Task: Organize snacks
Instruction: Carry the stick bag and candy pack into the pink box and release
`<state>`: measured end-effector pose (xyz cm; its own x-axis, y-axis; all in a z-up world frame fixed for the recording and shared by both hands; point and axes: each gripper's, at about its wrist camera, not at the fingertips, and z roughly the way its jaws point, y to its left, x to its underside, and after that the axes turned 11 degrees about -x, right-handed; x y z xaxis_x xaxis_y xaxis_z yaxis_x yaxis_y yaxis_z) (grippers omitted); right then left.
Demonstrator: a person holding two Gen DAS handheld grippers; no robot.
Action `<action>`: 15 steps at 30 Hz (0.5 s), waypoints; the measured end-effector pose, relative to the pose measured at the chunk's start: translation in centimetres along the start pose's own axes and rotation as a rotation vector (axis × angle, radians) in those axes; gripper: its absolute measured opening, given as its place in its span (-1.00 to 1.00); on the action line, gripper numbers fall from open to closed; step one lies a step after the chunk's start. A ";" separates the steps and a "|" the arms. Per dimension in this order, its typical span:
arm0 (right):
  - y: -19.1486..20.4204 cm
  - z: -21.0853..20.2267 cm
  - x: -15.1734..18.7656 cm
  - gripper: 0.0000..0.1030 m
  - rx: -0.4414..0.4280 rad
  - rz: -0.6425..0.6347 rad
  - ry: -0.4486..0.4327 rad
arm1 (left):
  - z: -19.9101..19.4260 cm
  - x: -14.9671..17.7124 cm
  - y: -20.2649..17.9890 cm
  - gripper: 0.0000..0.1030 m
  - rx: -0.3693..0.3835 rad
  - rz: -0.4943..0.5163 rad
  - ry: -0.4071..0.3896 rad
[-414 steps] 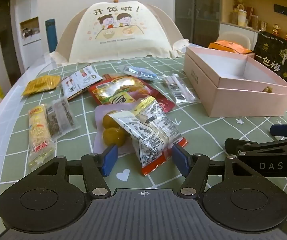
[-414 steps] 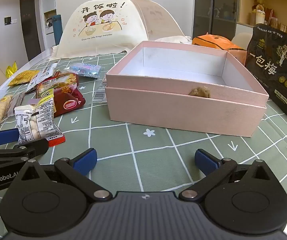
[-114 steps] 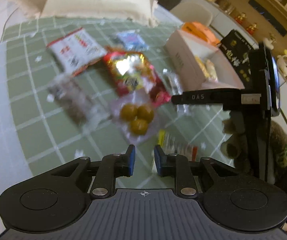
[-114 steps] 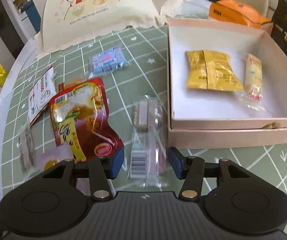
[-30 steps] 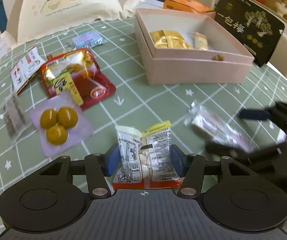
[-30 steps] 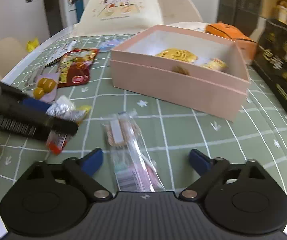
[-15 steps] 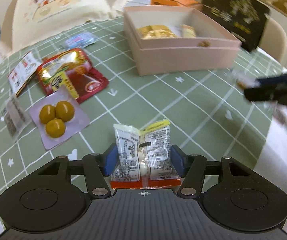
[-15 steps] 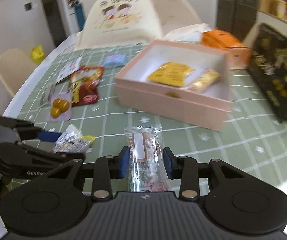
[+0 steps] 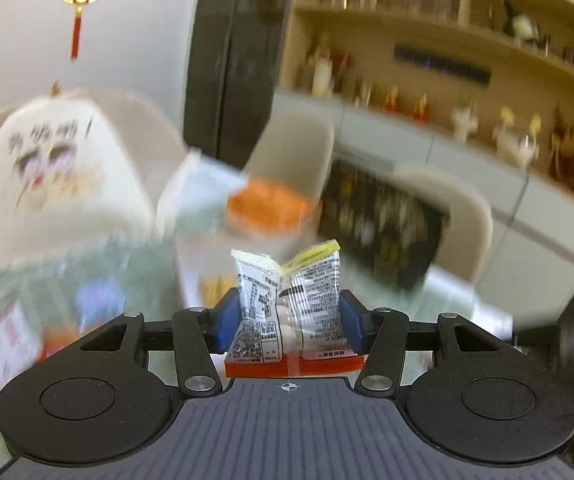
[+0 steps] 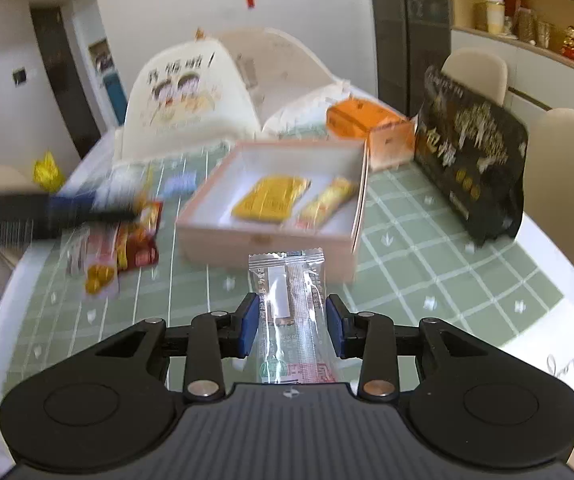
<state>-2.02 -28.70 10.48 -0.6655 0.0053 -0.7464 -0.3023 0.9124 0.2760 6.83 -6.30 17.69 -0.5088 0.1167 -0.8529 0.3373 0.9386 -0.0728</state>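
Observation:
My left gripper [image 9: 289,320] is shut on a white printed snack packet [image 9: 311,300] with a red bottom edge, and its jaws are closing a little tighter on it. It is held up in the air, and the scene behind it is blurred. My right gripper [image 10: 292,326] is shut on a long clear wrapped snack [image 10: 287,280], held above the table in front of the open pink box [image 10: 263,236]. Inside the box lie a yellow packet [image 10: 273,198] and a yellow stick packet [image 10: 327,200]. The left gripper's fingers [image 10: 67,208] show as a blur left of the box.
A red packet [image 10: 139,240] and a packet of yellow balls [image 10: 101,276] lie left of the box. Behind the box stand a cream food cover [image 10: 183,96], an orange box [image 10: 371,124] and a black bag [image 10: 471,156]. A chair [image 10: 567,184] is at the table's right edge.
Both grippers have risen with their packets. The right gripper closed on the clear snack and lifted it off the table. The left view has tilted up towards the shelves.

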 end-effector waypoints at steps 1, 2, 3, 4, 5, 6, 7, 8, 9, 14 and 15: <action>-0.1 0.0 -0.4 -0.31 0.007 0.005 -0.011 | 1.3 -1.2 0.0 0.17 0.019 -0.011 0.006; 0.0 0.1 -0.9 -0.31 0.014 0.006 -0.021 | 3.1 -1.9 0.4 0.18 0.047 -0.035 0.039; 0.0 0.2 -1.3 -0.31 0.016 0.003 -0.031 | 5.6 -2.2 1.0 0.18 0.077 -0.082 0.113; 0.1 0.4 -1.6 -0.31 0.014 0.000 -0.037 | 7.5 -1.9 1.8 0.17 0.076 -0.130 0.166; 0.2 0.6 -1.9 -0.31 0.008 0.000 -0.038 | 8.8 -1.2 2.5 0.11 0.048 -0.173 0.186; 0.2 0.9 -2.2 -0.31 0.003 0.004 -0.035 | 9.4 -0.3 3.2 0.08 0.011 -0.202 0.172; 0.1 1.1 -2.4 -0.31 0.005 0.007 -0.032 | 9.3 0.5 3.7 0.08 -0.002 -0.223 0.155; 0.1 1.2 -2.5 -0.31 0.010 0.008 -0.031 | 8.9 1.4 4.4 0.08 -0.001 -0.259 0.139; 0.0 1.1 -2.7 -0.31 0.013 0.008 -0.034 | 8.4 2.2 5.0 0.08 0.005 -0.299 0.129; -0.5 2.0 -6.9 -0.31 -0.021 -0.002 -0.065 | 6.2 3.5 7.3 0.08 -0.029 -0.322 0.125; -0.5 2.6 -8.5 -0.30 -0.030 -0.007 -0.078 | 5.8 3.5 7.6 0.08 -0.045 -0.312 0.132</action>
<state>5.59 -28.17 15.15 -0.6082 0.0323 -0.7932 -0.3277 0.8998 0.2879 12.21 -0.61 11.10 -0.6810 -0.1400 -0.7188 0.1156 0.9487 -0.2943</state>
